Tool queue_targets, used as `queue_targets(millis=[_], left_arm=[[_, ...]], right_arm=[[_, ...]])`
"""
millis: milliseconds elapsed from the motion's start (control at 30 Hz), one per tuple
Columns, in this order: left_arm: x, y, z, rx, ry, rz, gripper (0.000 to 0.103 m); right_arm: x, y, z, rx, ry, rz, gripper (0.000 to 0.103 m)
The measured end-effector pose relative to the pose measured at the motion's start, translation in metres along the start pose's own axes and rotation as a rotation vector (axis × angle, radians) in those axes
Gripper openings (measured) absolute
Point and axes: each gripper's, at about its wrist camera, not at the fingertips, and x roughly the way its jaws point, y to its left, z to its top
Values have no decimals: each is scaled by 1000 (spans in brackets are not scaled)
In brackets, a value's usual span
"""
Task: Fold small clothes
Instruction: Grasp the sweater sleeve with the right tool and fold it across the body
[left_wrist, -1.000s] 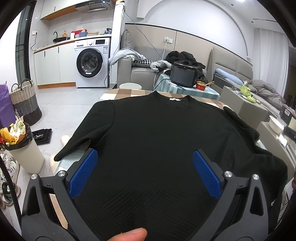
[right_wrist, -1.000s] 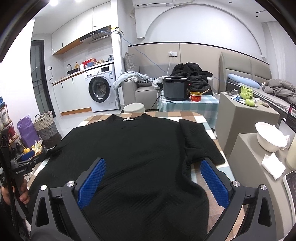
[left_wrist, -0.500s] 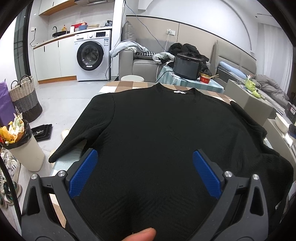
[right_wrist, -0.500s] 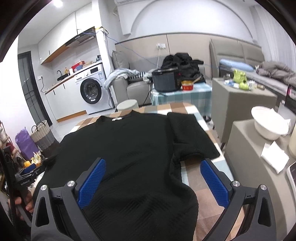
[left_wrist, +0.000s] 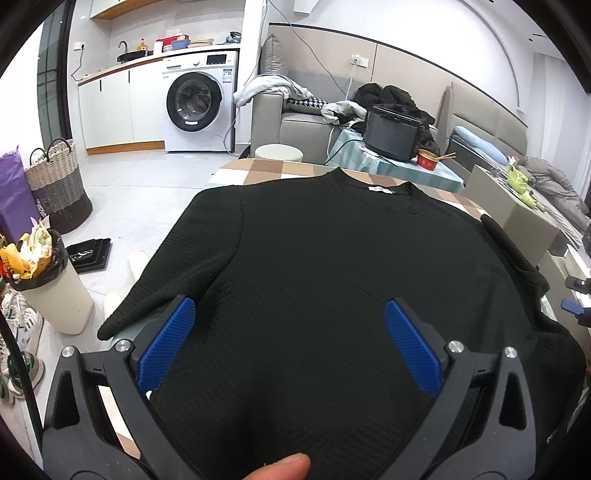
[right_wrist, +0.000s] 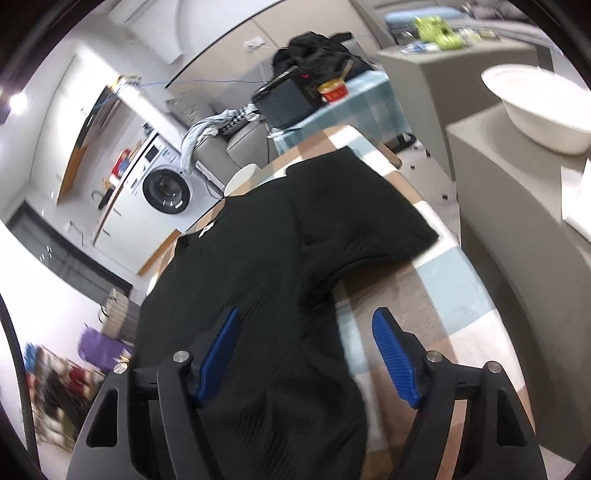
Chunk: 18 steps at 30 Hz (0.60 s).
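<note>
Black sweater (left_wrist: 332, 295) covers checked table (right_wrist: 436, 295); left gripper (left_wrist: 290, 339) and right gripper (right_wrist: 306, 354) gape wide.

The sweater (left_wrist: 332, 280) lies flat on the worktop (left_wrist: 258, 168), collar at the far edge, one sleeve hanging off the left side. Beyond stands a cooker (left_wrist: 391, 133) on a side table (left_wrist: 436, 177); a washing machine (left_wrist: 195, 107) and bin (left_wrist: 48, 284) sit left.
</note>
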Motion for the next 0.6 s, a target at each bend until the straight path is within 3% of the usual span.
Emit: queue_targets(millis=[133, 433, 533, 600], left_arm=[[5, 2, 4, -1, 4, 14, 102], [15, 3, 7, 2, 23, 29, 102], [16, 3, 7, 3, 23, 31, 102], [17, 3, 8, 1, 25, 28, 102]], right_arm=[[14, -25, 19, 50, 6, -48, 72], [40, -58, 39, 108, -9, -131, 54], [48, -52, 44, 74, -16, -180, 40], [51, -50, 44, 62, -9, -199, 17]])
